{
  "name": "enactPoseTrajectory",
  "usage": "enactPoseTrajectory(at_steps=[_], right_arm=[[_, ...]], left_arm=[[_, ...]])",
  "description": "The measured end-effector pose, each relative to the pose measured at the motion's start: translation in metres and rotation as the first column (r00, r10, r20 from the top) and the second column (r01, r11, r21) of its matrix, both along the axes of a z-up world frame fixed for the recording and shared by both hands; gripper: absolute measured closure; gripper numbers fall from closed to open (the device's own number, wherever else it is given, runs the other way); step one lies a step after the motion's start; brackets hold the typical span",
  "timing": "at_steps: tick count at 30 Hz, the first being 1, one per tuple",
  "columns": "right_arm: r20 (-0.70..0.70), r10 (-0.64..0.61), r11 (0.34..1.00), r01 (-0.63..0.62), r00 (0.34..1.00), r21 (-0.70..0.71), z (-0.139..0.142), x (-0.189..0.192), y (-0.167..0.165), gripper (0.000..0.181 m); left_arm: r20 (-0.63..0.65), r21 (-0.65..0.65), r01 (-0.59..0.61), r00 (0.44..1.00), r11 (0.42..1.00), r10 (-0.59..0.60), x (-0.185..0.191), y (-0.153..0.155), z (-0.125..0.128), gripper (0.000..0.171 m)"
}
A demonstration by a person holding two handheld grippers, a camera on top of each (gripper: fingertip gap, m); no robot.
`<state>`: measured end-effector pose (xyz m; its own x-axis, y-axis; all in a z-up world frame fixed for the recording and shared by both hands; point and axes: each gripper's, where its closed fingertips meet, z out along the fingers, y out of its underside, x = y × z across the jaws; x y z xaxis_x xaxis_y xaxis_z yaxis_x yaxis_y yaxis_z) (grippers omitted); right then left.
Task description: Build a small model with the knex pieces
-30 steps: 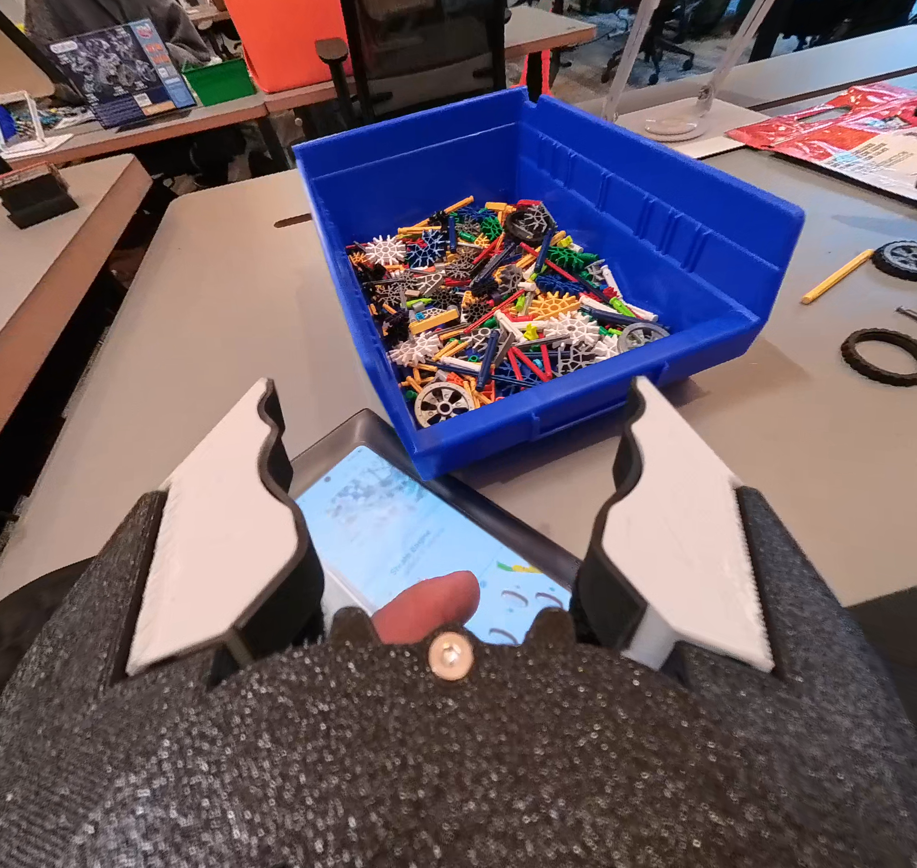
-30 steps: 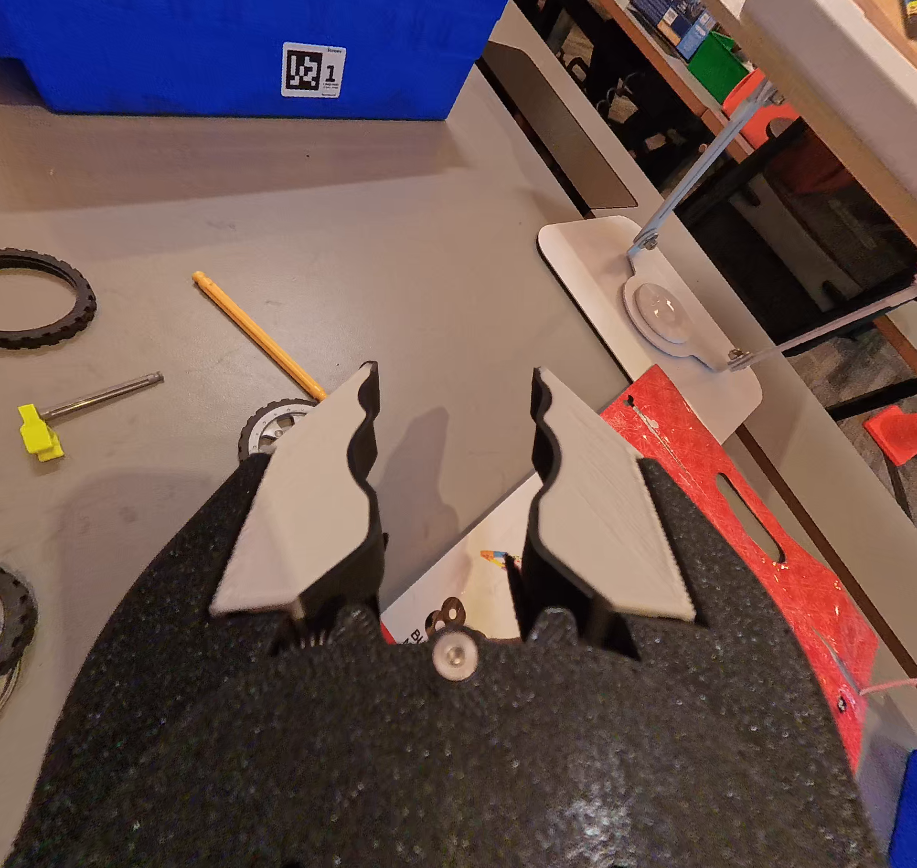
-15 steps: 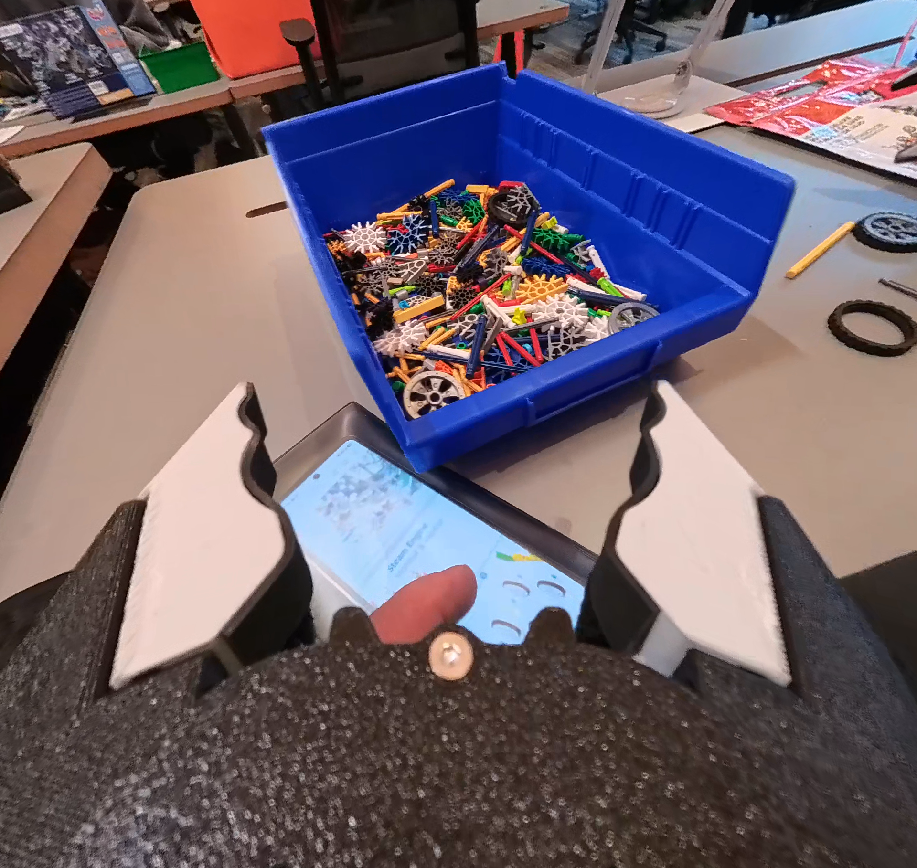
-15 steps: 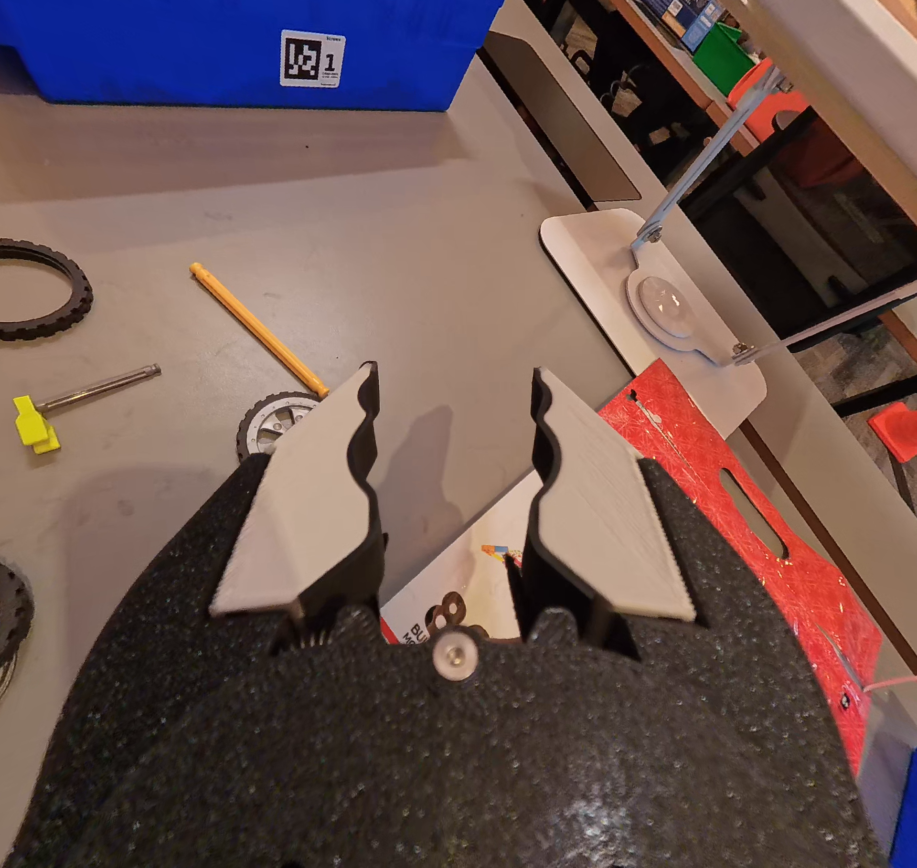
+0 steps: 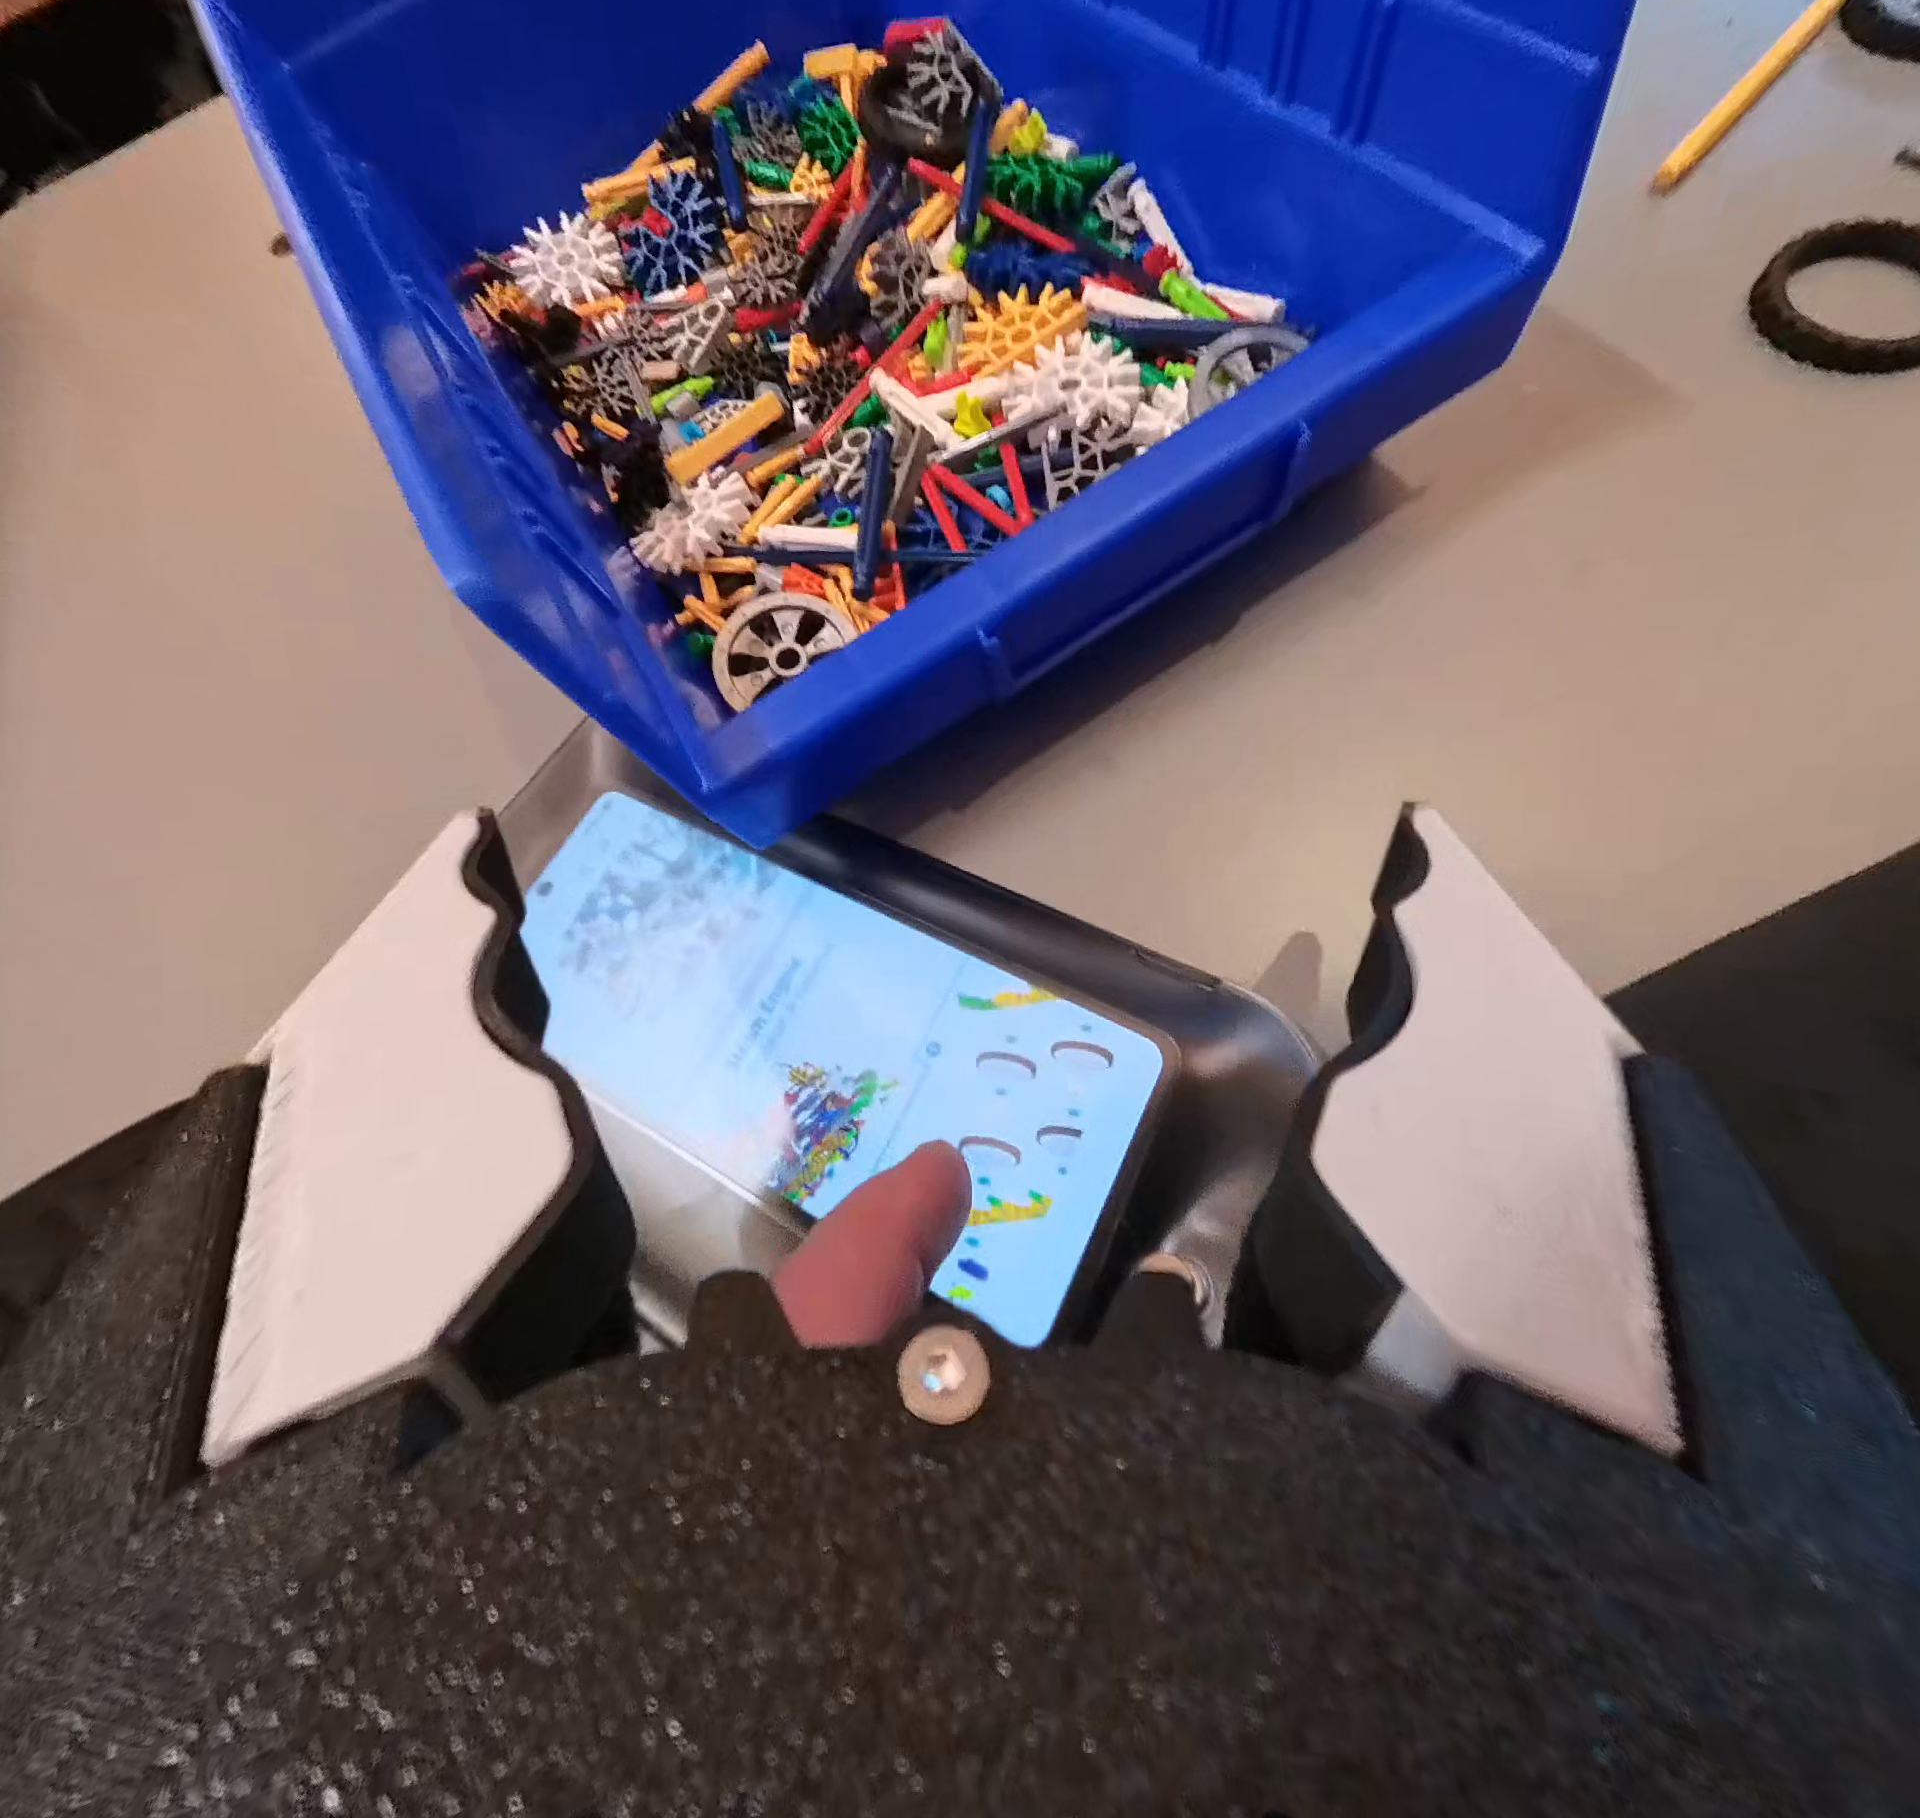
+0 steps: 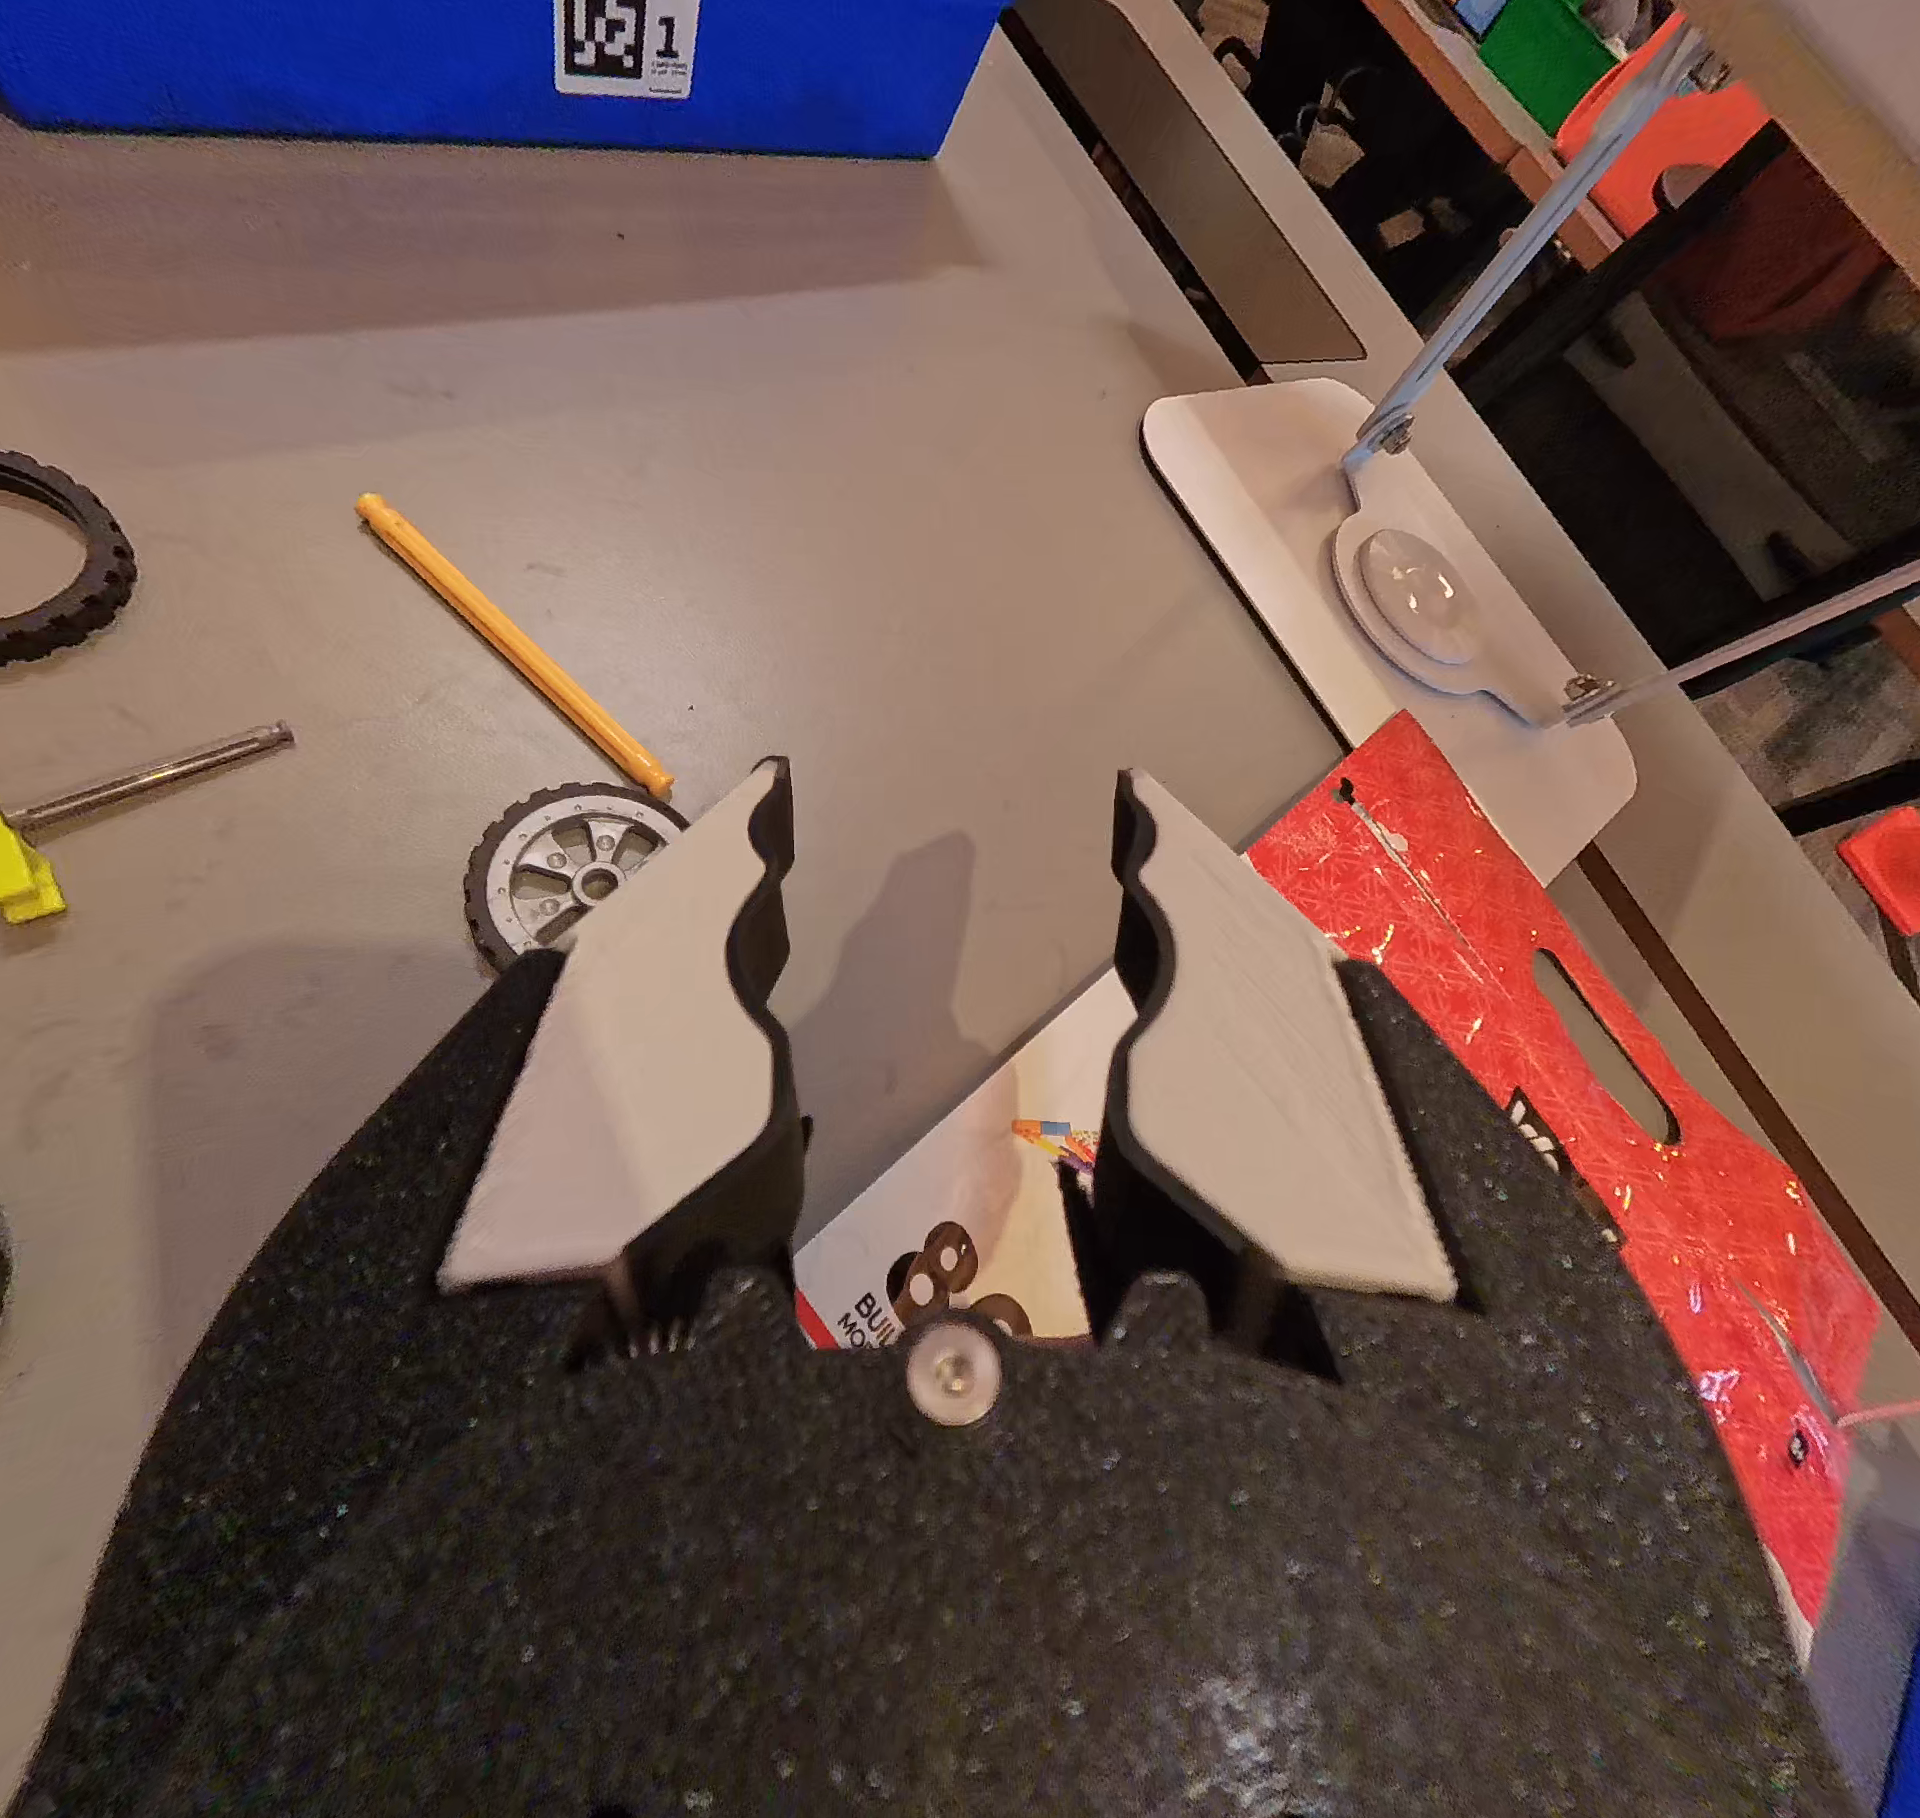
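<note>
My left gripper (image 5: pixel 940 833) is open and empty, hovering above a phone (image 5: pixel 831 1041) with a lit screen that lies on the grey table. A person's fingertip (image 5: pixel 883 1238) touches the screen. Just beyond stands a blue bin (image 5: pixel 1351 334) full of small coloured building rods, connectors and wheels (image 5: pixel 862 345). My right gripper (image 6: pixel 951 792) is open and empty above the table, over the corner of a white and red printed sheet (image 6: pixel 966 1218). A grey toy wheel (image 6: pixel 566 875) lies just left of its left finger, beside a yellow rod (image 6: pixel 509 641).
A black tyre ring (image 6: pixel 62 573), a metal pin with a yellow clip (image 6: pixel 135 792) and the bin's side with a square marker sticker (image 6: pixel 627 28) lie left and ahead. A red sheet (image 6: pixel 1507 1041) and a white lamp base (image 6: pixel 1382 563) sit right, by the table edge. The left gripper is farther from the grey toy wheel (image 6: pixel 566 875), some 30 centimetres, than the right, some 5 centimetres. My left gripper is the nearer one to the phone (image 5: pixel 831 1041): about 5 centimetres, against 45 centimetres. My right gripper is the nearer one to the yellow rod (image 6: pixel 509 641): about 7 centimetres, against 25 centimetres. The left camera catches it too, in the left wrist view (image 5: pixel 1770 63).
My left gripper has tilted down and moved closer to the bin and phone. The fingertip slid along the screen, whose picture changed. My right gripper has crept slightly forward.
</note>
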<state>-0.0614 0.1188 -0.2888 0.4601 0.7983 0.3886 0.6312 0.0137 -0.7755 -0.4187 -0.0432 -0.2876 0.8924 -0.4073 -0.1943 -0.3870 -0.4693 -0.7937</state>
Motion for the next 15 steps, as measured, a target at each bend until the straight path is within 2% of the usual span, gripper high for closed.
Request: enactPoseTrajectory(at_steps=[4, 15], right_arm=[[0.012, -0.005, 1.0, 0.005, 1.0, -0.005, -0.004, 0.001, 0.001, 0.119], [0.041, -0.018, 1.0, 0.018, 0.999, -0.02, -0.013, 0.004, 0.004, 0.119]], left_arm=[[-0.038, -0.045, 0.031, 0.999, 0.999, -0.033, 0.003, -0.007, -0.009, 0.017], [-0.007, -0.027, 0.019, 1.0, 0.999, -0.019, -0.007, -0.005, -0.009, 0.017]])
